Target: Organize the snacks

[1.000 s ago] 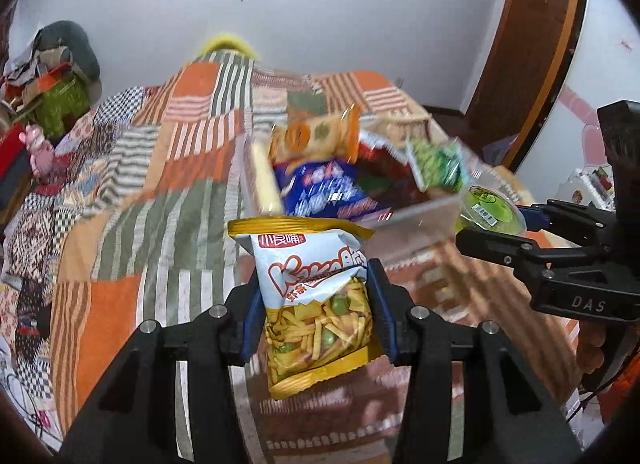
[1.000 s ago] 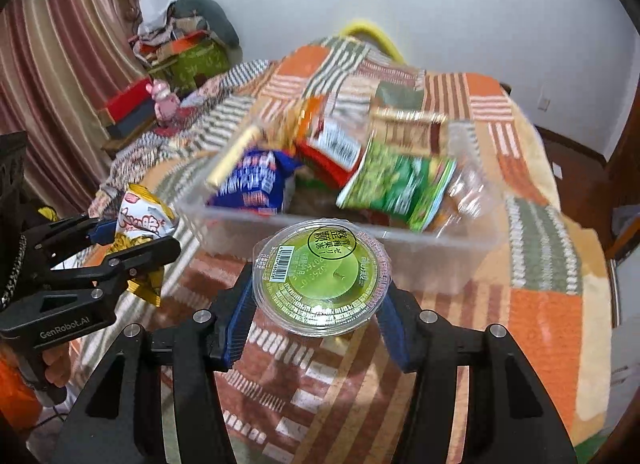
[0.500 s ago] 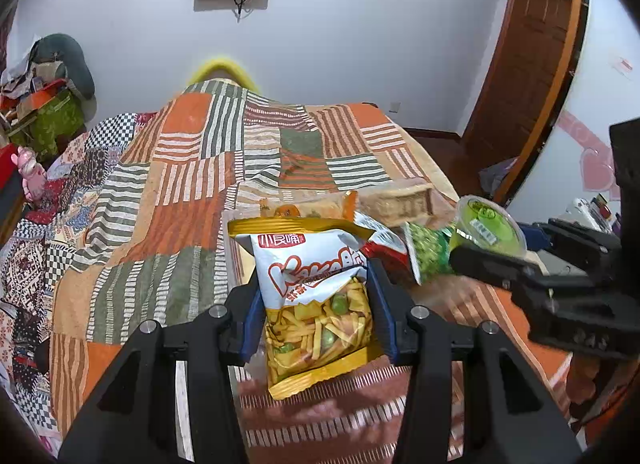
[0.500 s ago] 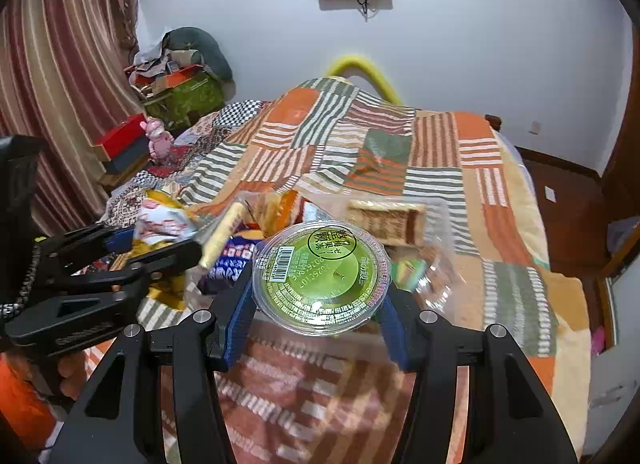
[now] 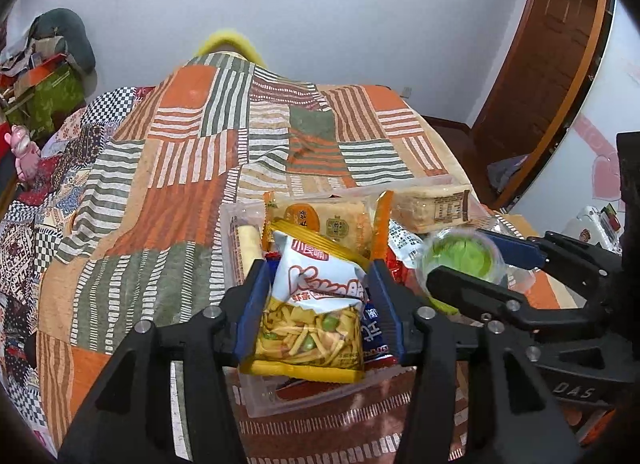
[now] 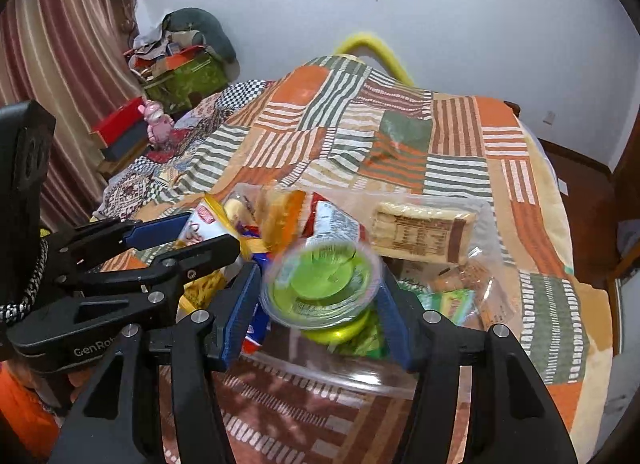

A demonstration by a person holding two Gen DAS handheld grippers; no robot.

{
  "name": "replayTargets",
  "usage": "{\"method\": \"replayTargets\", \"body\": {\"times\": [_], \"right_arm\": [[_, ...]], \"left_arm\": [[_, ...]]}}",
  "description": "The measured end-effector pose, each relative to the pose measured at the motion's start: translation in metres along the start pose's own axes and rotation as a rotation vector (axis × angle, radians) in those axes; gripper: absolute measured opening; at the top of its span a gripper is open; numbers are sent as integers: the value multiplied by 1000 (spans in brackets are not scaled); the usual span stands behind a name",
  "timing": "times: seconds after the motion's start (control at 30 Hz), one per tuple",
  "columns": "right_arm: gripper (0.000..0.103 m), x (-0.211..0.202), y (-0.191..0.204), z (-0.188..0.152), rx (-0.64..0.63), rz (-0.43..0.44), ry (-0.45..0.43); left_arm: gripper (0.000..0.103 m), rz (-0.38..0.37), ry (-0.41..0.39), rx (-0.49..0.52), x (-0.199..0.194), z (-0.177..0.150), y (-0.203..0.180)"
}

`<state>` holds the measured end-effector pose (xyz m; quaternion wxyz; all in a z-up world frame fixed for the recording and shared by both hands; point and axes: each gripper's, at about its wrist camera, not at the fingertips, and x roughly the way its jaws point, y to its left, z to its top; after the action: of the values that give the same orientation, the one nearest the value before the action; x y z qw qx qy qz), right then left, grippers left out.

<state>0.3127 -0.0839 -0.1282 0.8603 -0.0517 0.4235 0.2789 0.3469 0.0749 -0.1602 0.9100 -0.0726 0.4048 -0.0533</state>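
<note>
A white-and-yellow snack bag (image 5: 316, 304) hangs tilted between the blue pads of my left gripper (image 5: 318, 268), over the clear plastic box (image 5: 272, 404). Its jaws are opening, and a gap shows at the bag's right edge. A green jelly cup (image 6: 320, 280) sits tipped and blurred between the pads of my right gripper (image 6: 320, 276), over the same box (image 6: 340, 376). Those jaws are opening too, and the cup looks loose. Each view shows the other tool: the right gripper (image 5: 460, 256) with the cup (image 5: 460, 264), and the left gripper (image 6: 212, 232) with the bag (image 6: 204, 224).
The box holds an orange cracker packet (image 5: 332, 220), a wafer pack (image 6: 420, 232), a blue packet (image 5: 372, 328) and a green packet (image 6: 448, 300). It rests on a striped patchwork quilt (image 5: 180, 184). Piled clutter (image 6: 180, 64) stands at the left, a wooden door (image 5: 540, 64) at the right.
Both grippers moved forward until they stand over the box. Their jaws widened. The snack bag tilted, and the cup tipped over and blurred between the pads.
</note>
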Motion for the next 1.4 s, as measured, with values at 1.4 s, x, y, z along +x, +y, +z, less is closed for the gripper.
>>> {"method": "replayTargets", "body": {"times": [1.4], "right_arm": [[92,-270,60,-60,-24,-106,-578]], "left_arm": [[82,69,-612,113,-321,-74,-94]]}}
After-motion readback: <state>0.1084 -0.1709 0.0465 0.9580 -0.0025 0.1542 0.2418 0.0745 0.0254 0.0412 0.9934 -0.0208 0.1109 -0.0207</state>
